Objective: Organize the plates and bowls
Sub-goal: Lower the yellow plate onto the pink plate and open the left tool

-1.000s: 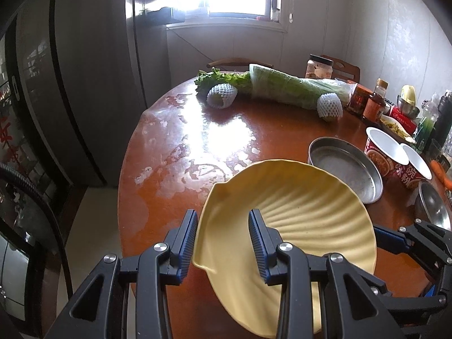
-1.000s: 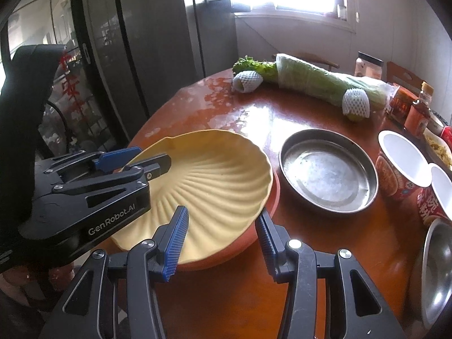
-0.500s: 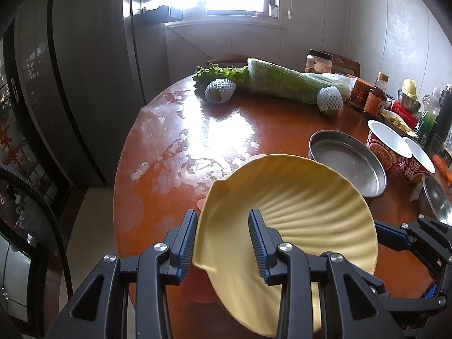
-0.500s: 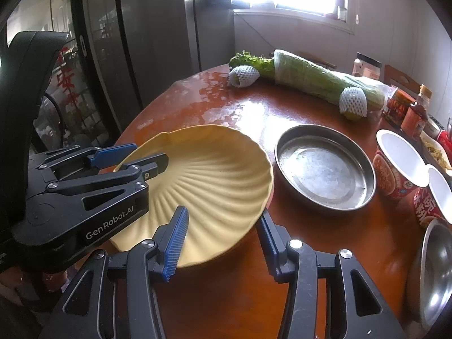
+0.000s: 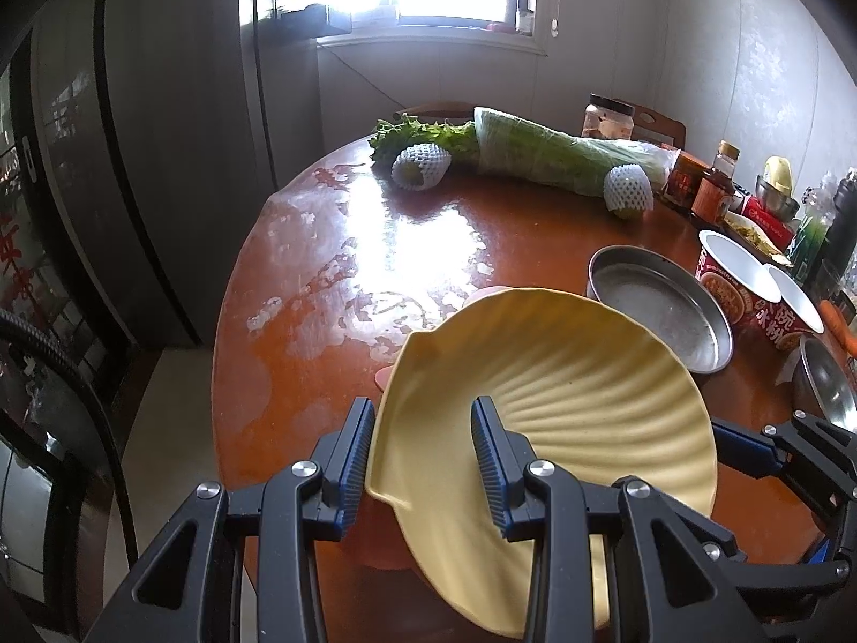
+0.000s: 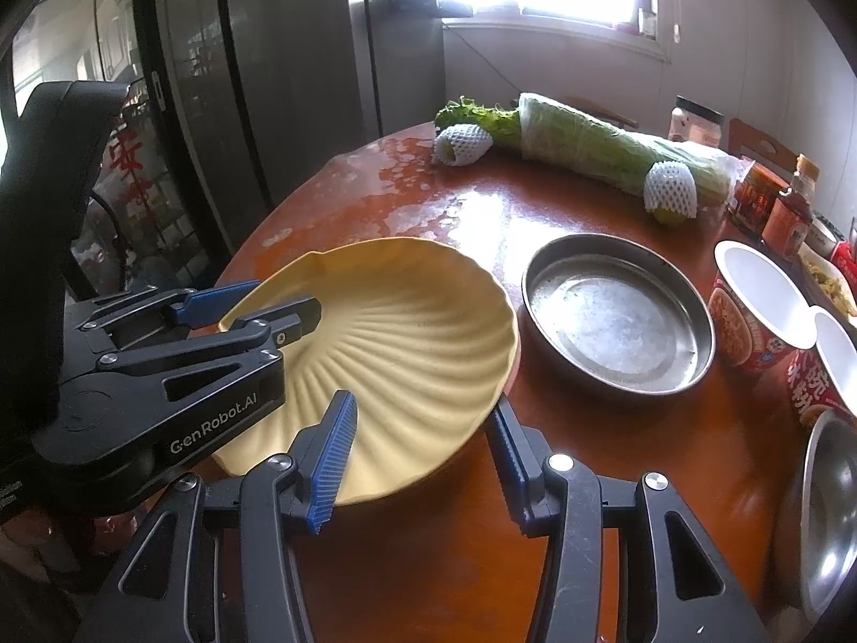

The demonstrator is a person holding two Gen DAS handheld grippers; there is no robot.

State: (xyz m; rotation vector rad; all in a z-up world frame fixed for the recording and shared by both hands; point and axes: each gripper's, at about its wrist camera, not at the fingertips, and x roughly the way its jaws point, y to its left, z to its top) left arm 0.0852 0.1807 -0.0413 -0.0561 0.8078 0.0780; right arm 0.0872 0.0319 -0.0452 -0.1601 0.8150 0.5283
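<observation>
A: Where is the yellow shell-shaped ridged plate (image 6: 407, 343) sitting?

B: Tilted above the round reddish-brown table (image 5: 482, 225), near its front edge. The left gripper (image 5: 423, 461) is pinching its rim; the right gripper (image 6: 423, 461) is straddling the near edge, jaws spread.

A: Anything crowding it?

B: The shallow round steel pan (image 6: 616, 316) is lying just beside. Only the left view is showing something pink (image 5: 383, 375) underneath.

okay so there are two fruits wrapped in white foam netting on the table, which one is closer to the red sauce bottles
The foam-netted fruit at the bagged end of the long wrapped vegetable, near the sauce bottles. The other netted fruit lies by the loose green leaves.
</observation>
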